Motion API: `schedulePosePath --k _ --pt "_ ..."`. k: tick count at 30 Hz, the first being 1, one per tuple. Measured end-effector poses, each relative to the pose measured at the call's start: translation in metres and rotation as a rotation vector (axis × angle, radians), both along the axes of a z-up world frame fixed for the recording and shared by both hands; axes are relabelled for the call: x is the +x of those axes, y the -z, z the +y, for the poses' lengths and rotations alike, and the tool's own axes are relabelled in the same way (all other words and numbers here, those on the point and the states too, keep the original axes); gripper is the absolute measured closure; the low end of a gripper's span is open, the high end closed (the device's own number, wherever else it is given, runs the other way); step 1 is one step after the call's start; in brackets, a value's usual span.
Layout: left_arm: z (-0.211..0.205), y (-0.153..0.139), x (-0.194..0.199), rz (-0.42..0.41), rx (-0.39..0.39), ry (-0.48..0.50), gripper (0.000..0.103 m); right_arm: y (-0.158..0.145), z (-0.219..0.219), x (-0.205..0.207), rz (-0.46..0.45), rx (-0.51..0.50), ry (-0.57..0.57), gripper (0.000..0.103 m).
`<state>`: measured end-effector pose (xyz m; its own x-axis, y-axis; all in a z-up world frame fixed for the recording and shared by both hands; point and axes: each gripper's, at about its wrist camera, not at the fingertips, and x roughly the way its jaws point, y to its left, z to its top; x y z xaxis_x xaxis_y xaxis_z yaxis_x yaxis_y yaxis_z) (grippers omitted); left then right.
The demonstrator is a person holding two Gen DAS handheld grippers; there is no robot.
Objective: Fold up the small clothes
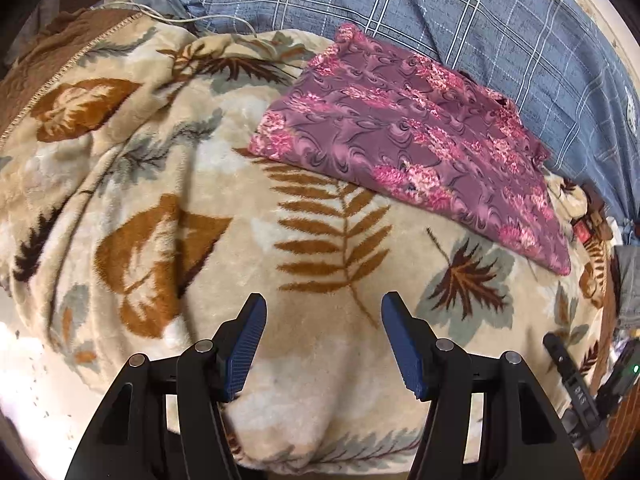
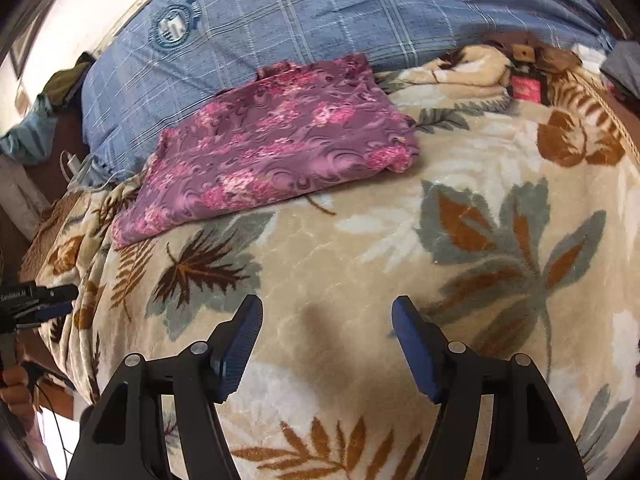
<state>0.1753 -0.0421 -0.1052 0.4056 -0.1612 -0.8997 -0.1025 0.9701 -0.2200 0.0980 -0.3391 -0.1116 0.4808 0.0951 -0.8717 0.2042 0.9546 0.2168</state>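
Left wrist view: the left gripper [image 1: 323, 306] stands open and empty over the leaf-print blanket [image 1: 200, 208], the folded purple garment [image 1: 416, 148] lying at one o'clock. Right wrist view: the right gripper [image 2: 326, 310] gapes empty too, with the garment [image 2: 272, 148] at eleven o'clock against the blue plaid bedding [image 2: 320, 12].

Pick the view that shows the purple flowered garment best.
The left wrist view: the purple flowered garment is larger there, with its print and folded edges sharp. The right wrist view shows the same garment whole but smaller and softer, lying on the leaf blanket against the blue checked bedding.
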Motion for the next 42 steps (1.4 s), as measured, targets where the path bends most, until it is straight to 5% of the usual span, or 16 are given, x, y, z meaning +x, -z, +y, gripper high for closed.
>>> schedulePosePath --k 7,17,23,29,32,34,35,37,42 --pt "0.001 0.021 0.042 -0.009 -0.184 -0.042 0.043 0.000 -0.018 0.000 0.033 0.075 0.065 0.034" --pt "0.038 0.066 0.082 -0.041 -0.450 -0.143 0.044 0.001 -0.040 0.046 -0.111 0.314 0.189 0.031" --pt "0.046 0.092 0.107 -0.008 -0.506 -0.192 0.043 0.032 -0.053 0.085 -0.079 0.469 0.325 0.031" --pt "0.037 0.106 0.141 0.008 -0.530 -0.230 0.043 0.045 -0.067 0.098 -0.158 0.535 0.439 0.034" --pt "0.033 0.108 0.154 0.014 -0.536 -0.255 0.045 0.050 -0.073 0.104 -0.171 0.523 0.470 0.048" --pt "0.031 0.108 0.157 0.003 -0.537 -0.271 0.058 0.056 -0.076 0.108 -0.150 0.527 0.470 0.072" --pt "0.029 0.107 0.159 -0.006 -0.527 -0.273 0.067 0.058 -0.078 0.108 -0.139 0.530 0.472 0.094" --pt "0.026 0.104 0.158 -0.009 -0.503 -0.265 0.087 0.060 -0.081 0.109 -0.136 0.549 0.465 0.095" --pt "0.023 0.076 0.134 -0.108 -0.471 -0.249 0.097 0.019 -0.083 0.108 -0.225 0.518 0.338 0.098"
